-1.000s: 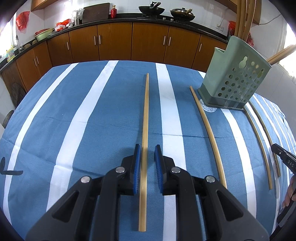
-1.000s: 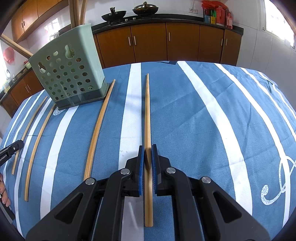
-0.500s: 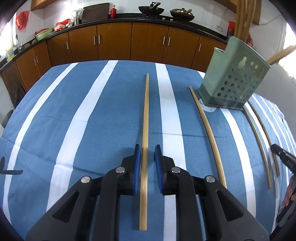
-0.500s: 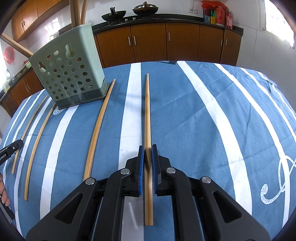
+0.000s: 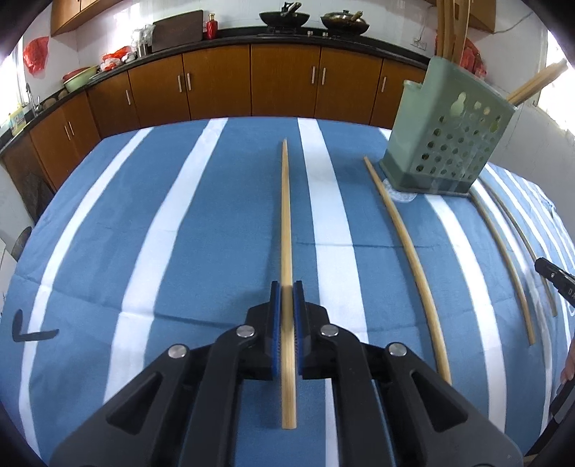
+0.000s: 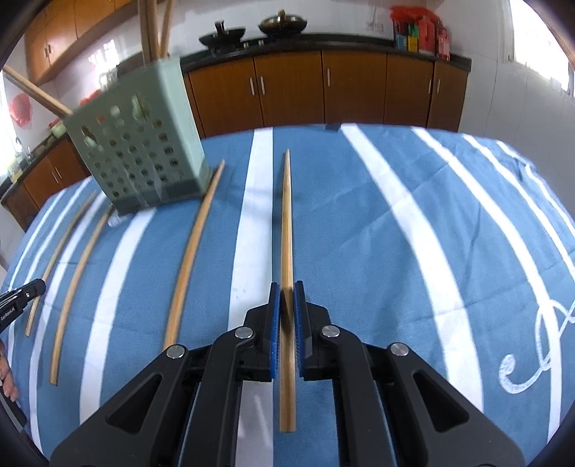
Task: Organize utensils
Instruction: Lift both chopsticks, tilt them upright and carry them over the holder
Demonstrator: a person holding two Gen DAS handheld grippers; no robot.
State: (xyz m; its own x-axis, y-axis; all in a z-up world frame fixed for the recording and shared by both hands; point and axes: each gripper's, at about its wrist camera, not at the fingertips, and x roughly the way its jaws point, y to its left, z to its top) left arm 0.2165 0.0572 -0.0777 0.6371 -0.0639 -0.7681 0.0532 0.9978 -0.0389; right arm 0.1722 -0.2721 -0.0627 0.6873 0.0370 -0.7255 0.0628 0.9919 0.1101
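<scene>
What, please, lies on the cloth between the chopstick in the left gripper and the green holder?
One loose chopstick lies between the held chopstick and the green holder, its far end beside the holder's base; the left wrist view shows it.

A blue cloth with white stripes covers the desk. Beyond it, at twelve o'clock, brown wooden cabinets run under a dark counter bearing two black woks, a red bottle and a dark board. At ten o'clock hangs a red bag.
</scene>
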